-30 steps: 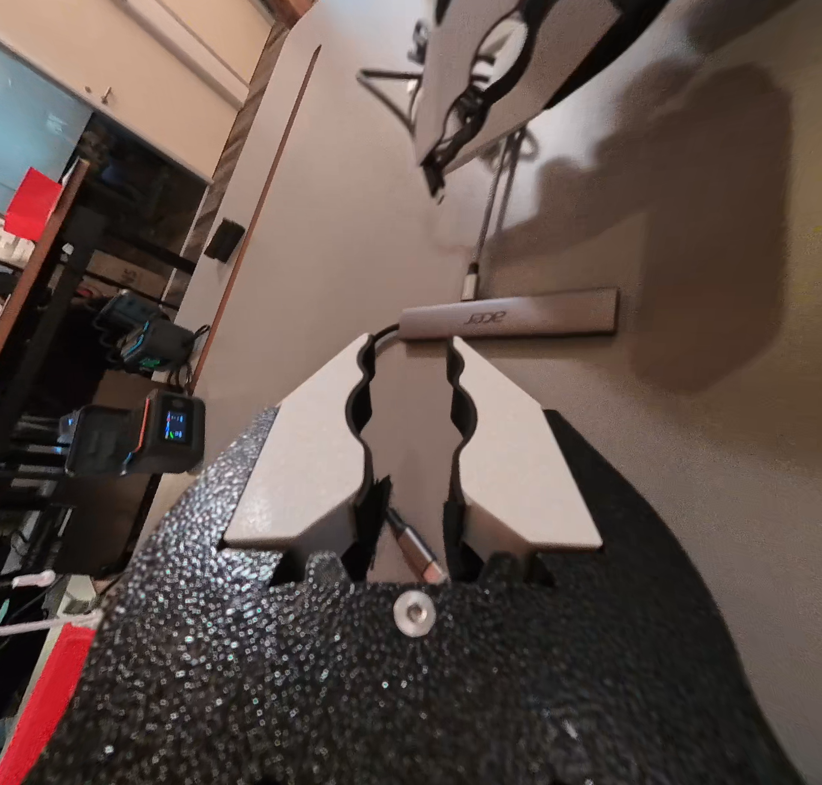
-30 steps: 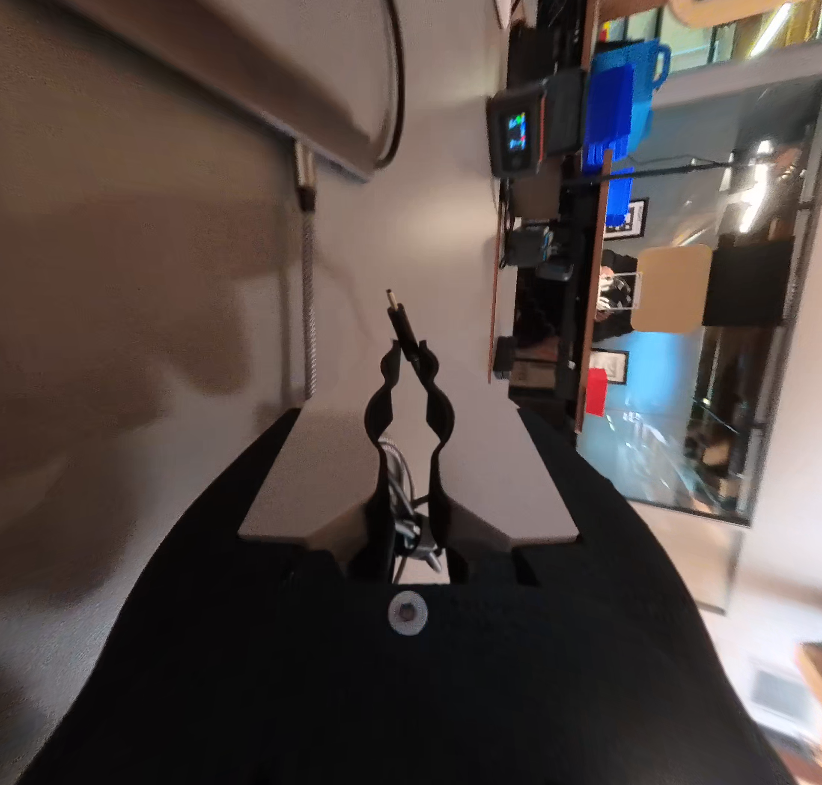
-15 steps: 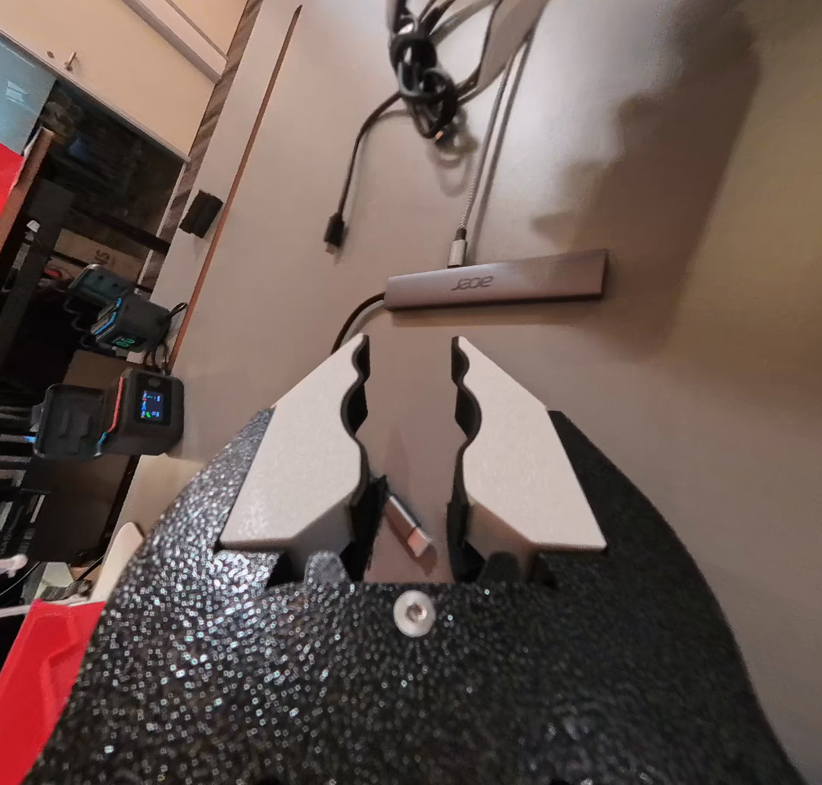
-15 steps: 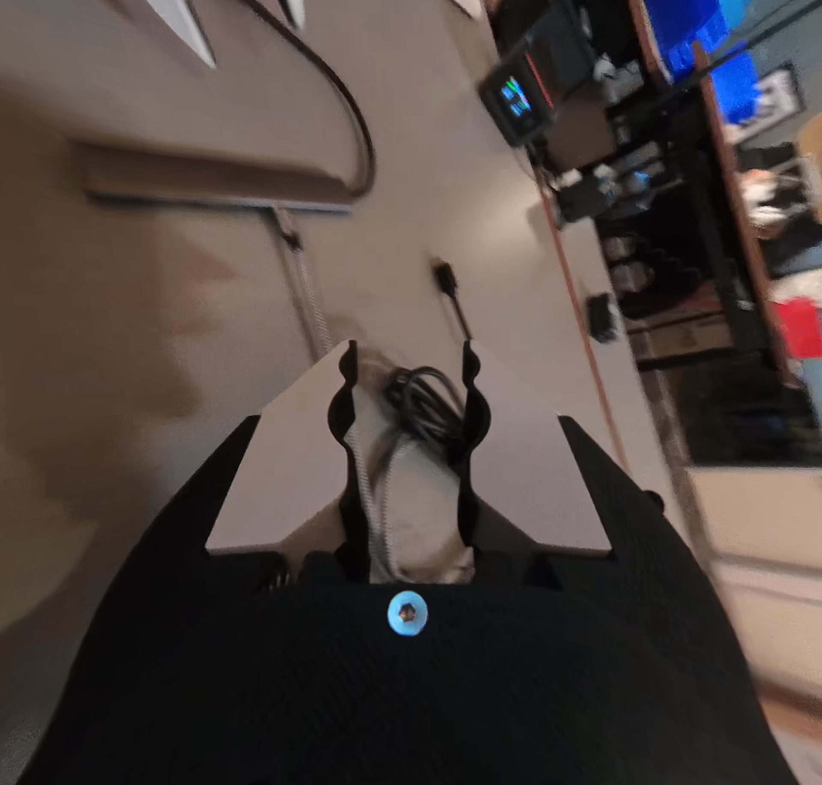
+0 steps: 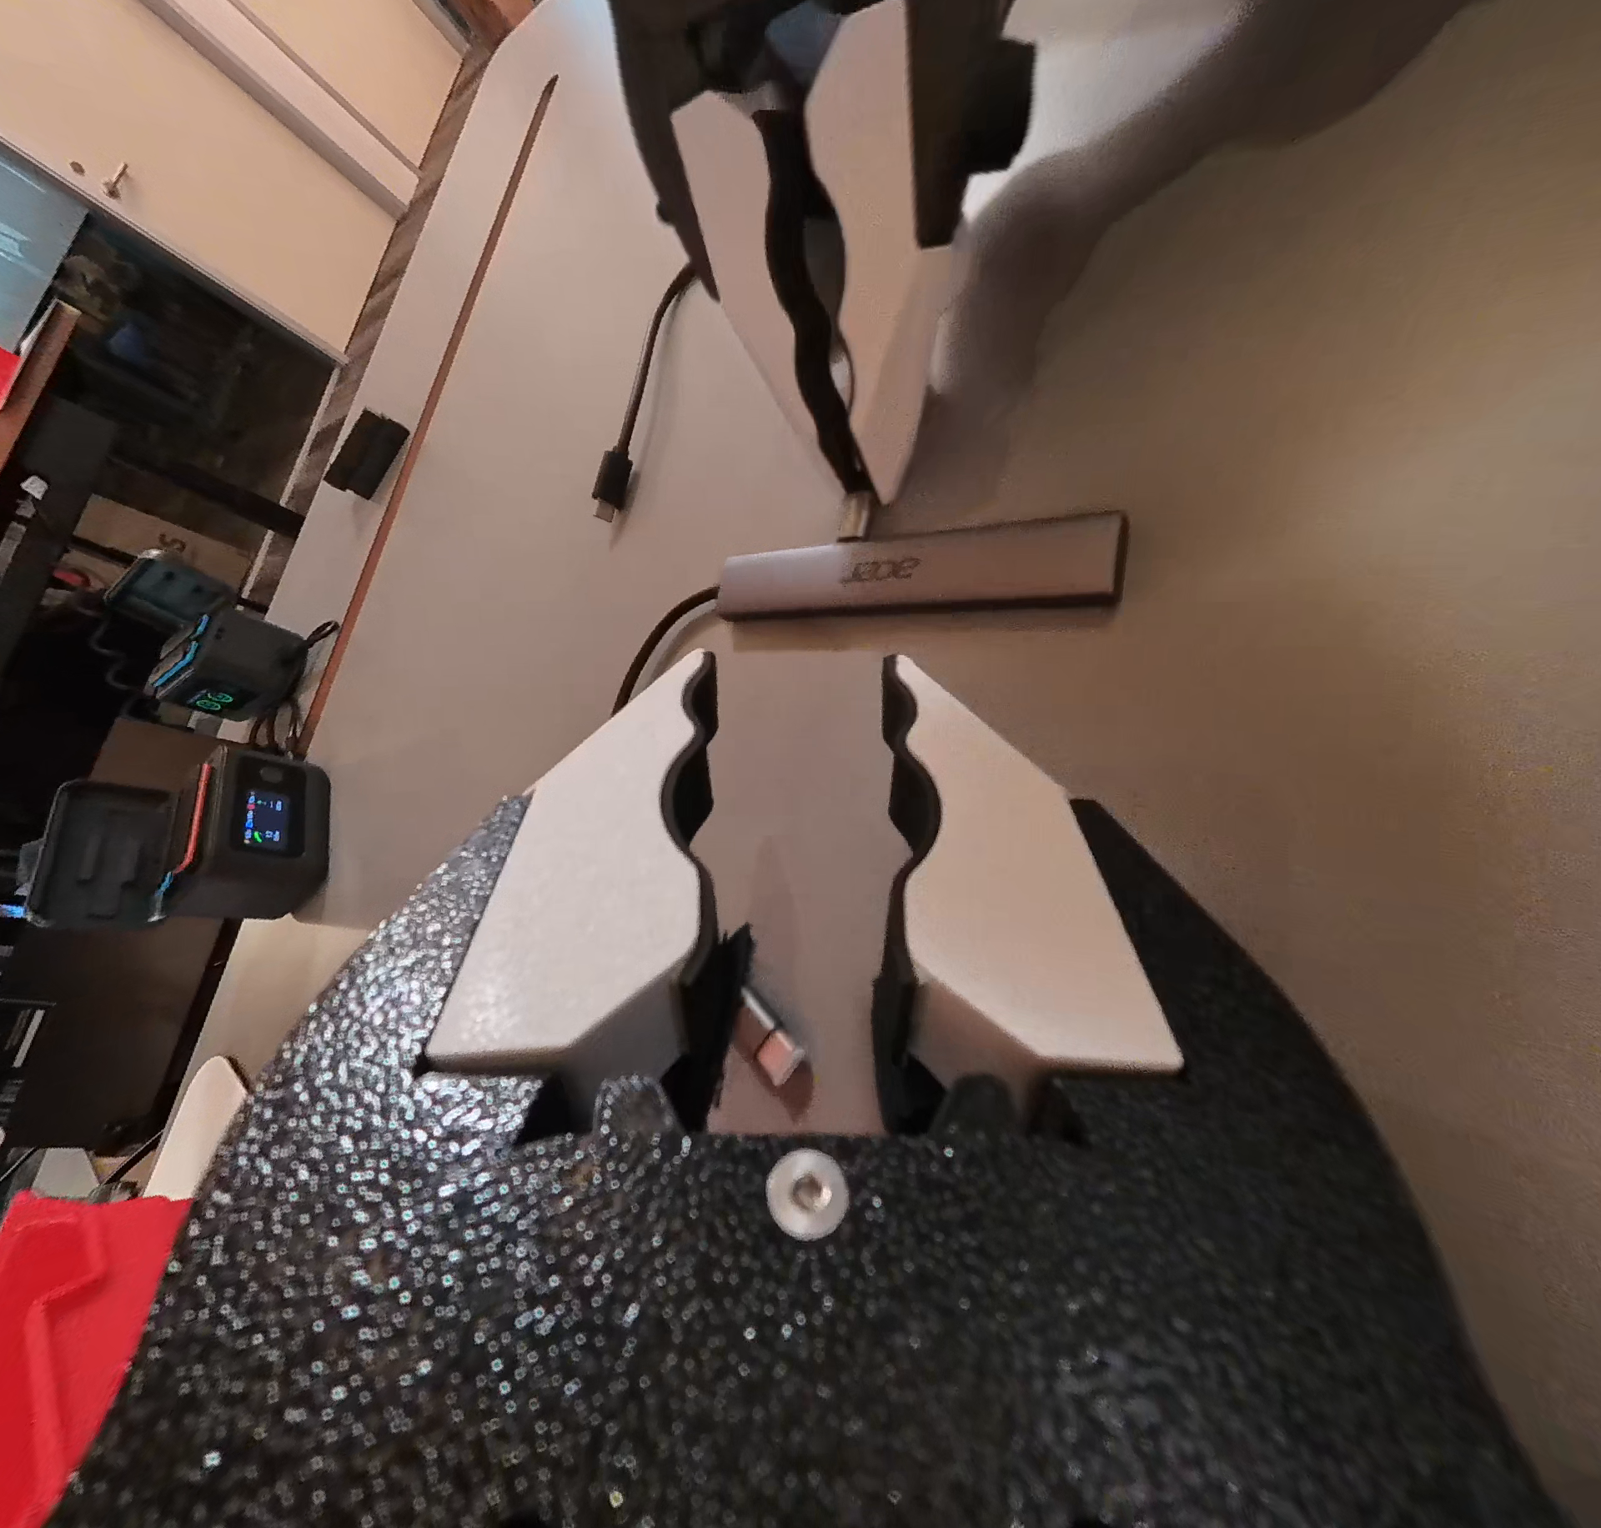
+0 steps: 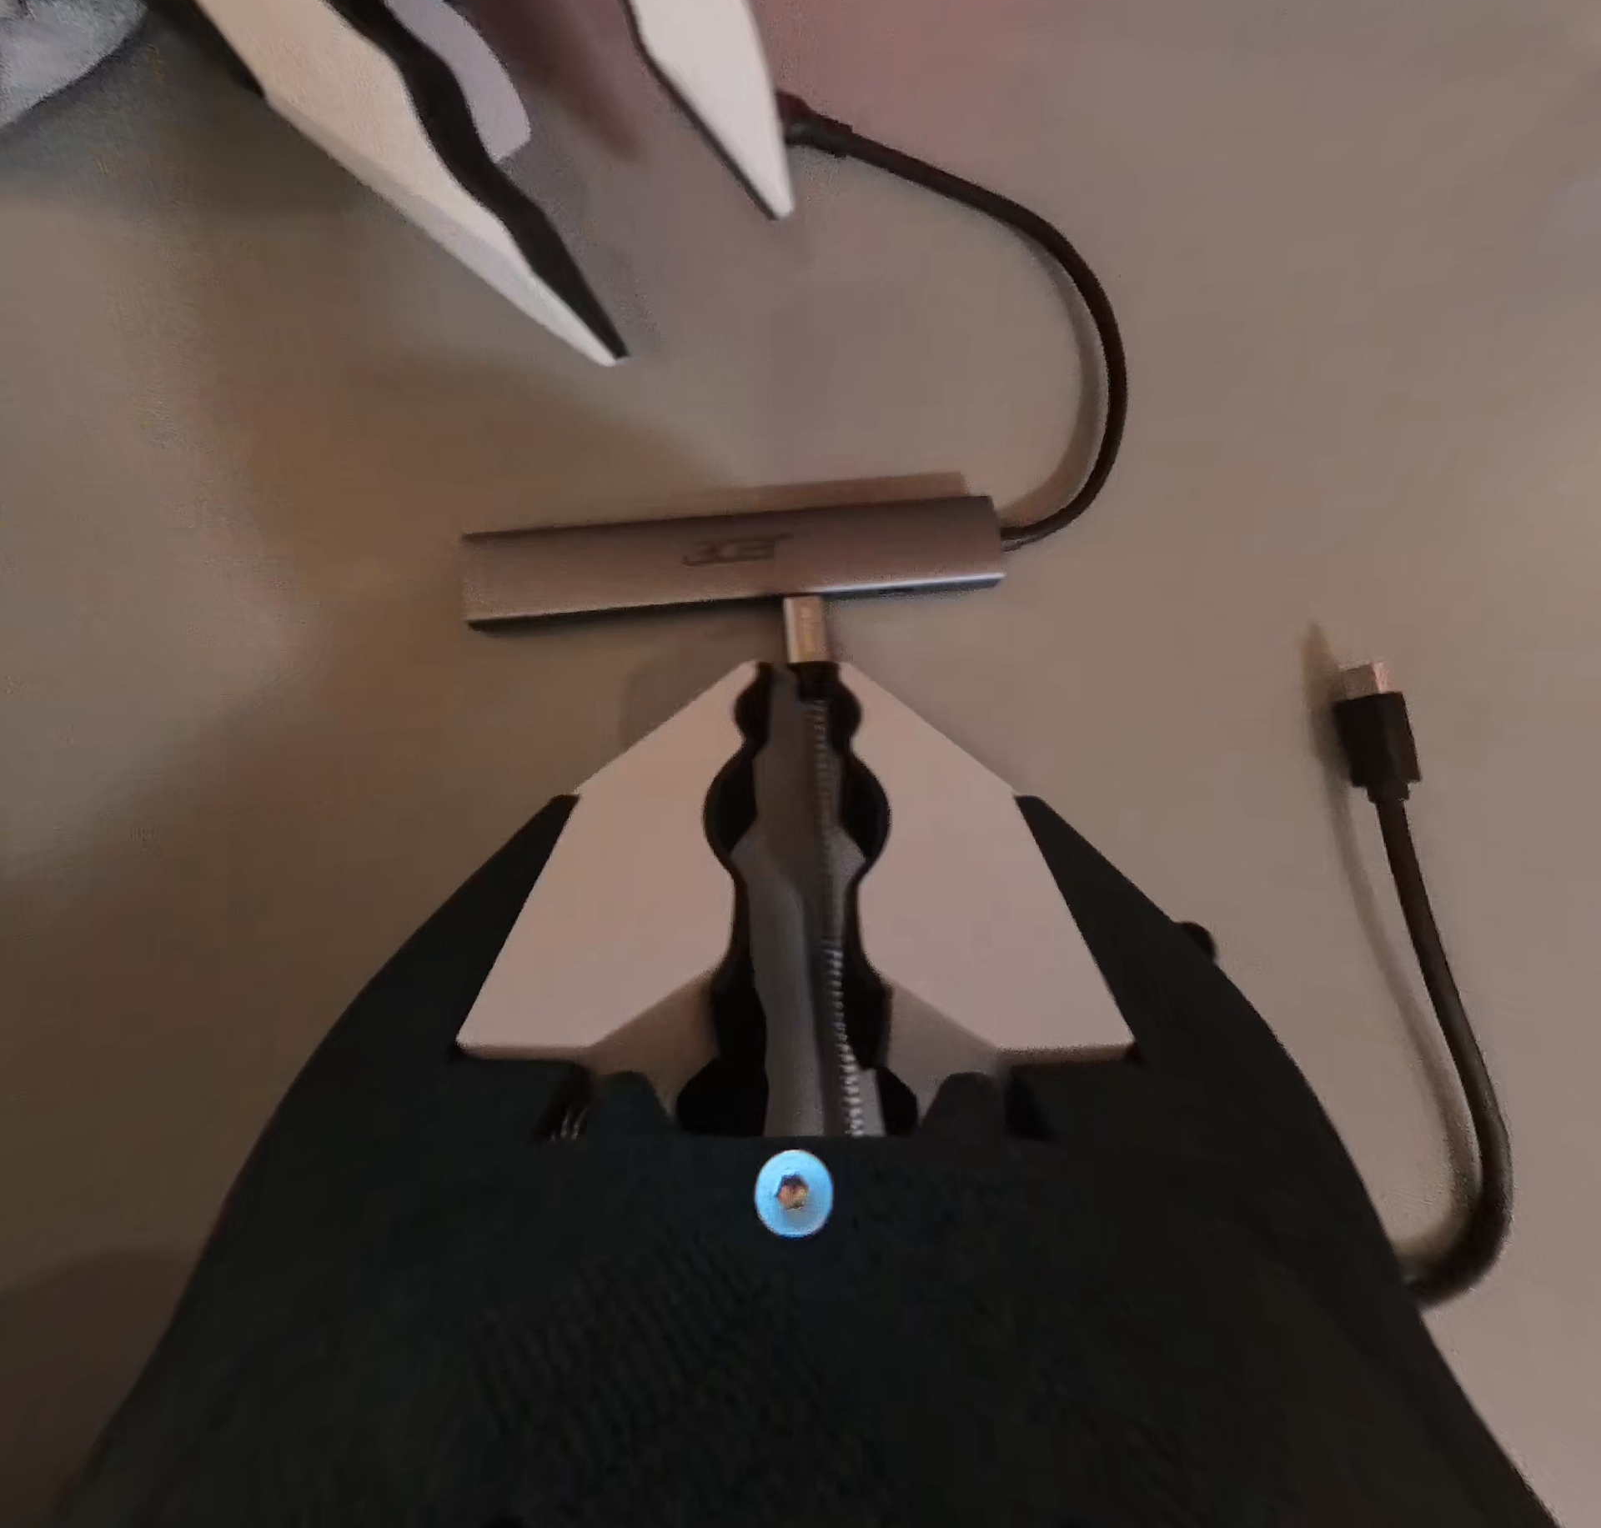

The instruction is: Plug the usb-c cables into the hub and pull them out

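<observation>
A slim grey hub [image 5: 970, 568] lies on the pale table; it also shows in the right wrist view [image 6: 606, 564]. A silver usb-c plug [image 6: 806, 631] on a braided cable [image 6: 830, 880] sits in the hub's near side. My right gripper [image 6: 801, 672] is shut on that braided cable just behind the plug; it also shows in the left wrist view [image 5: 866, 486]. My left gripper [image 5: 799, 672] is open and empty on the hub's other side, seen from the right wrist view [image 6: 697, 283]. A black usb-c cable [image 6: 1377, 733] lies loose on the table beside the hub [image 5: 613, 482].
The hub's own dark lead [image 6: 1100, 343] curves away from its end, and a silver plug [image 5: 767, 1045] lies under my left gripper. Black battery units with small screens [image 5: 251, 845] stand past the table's edge. A small black block [image 5: 368, 464] sits near that edge. The tips of one gripper are about 7 cm away from the tips of the other.
My right gripper let go of the black cable, which now lies on the table, then moved to the braided cable at the hub and shut on it. My left gripper stayed open.
</observation>
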Tool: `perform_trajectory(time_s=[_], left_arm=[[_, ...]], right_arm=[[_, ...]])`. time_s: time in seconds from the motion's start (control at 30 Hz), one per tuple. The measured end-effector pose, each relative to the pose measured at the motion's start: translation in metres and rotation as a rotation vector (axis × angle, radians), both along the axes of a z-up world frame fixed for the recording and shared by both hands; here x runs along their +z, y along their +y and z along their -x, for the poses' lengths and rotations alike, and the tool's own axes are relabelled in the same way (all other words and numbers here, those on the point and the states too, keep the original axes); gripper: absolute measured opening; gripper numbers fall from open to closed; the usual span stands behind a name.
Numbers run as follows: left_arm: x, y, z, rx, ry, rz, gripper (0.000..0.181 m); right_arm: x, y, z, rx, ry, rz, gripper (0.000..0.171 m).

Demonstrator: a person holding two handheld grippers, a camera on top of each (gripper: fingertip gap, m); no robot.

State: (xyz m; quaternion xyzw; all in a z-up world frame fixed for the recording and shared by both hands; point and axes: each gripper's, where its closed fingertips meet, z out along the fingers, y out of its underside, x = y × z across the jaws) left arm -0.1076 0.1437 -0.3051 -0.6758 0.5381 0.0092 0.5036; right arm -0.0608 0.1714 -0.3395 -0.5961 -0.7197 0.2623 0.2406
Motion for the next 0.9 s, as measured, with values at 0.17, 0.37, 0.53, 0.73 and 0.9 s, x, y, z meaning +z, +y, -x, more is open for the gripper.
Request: perform_trajectory(time_s=[0.17, 0.37, 0.53, 0.73, 0.9], left_arm=[[-0.006, 0.005, 0.004, 0.011, 0.079, -0.031, 0.041], [0.007, 0.015, -0.008, 0.011, 0.159, -0.222, 0.057], [-0.013, 0.017, -0.024, -0.039, 0.270, -0.229, 0.017], [-0.003, 0.022, -0.021, 0.010, 0.296, -0.315, 0.007], [-0.002, 0.022, -0.020, 0.005, 0.270, -0.307, 0.007]], right_arm=[[0.012, -0.003, 0.007, -0.017, 0.035, 0.235, 0.007], [0.035, -0.007, 0.006, 0.006, 0.131, 0.462, 0.004], [0.031, -0.014, 0.006, 0.039, 0.111, 0.451, 0.004], [0.065, 0.031, 0.006, -0.086, 0.302, 0.245, 0.027], [0.045, 0.115, -0.004, -0.288, 0.149, -0.049, 0.031]])
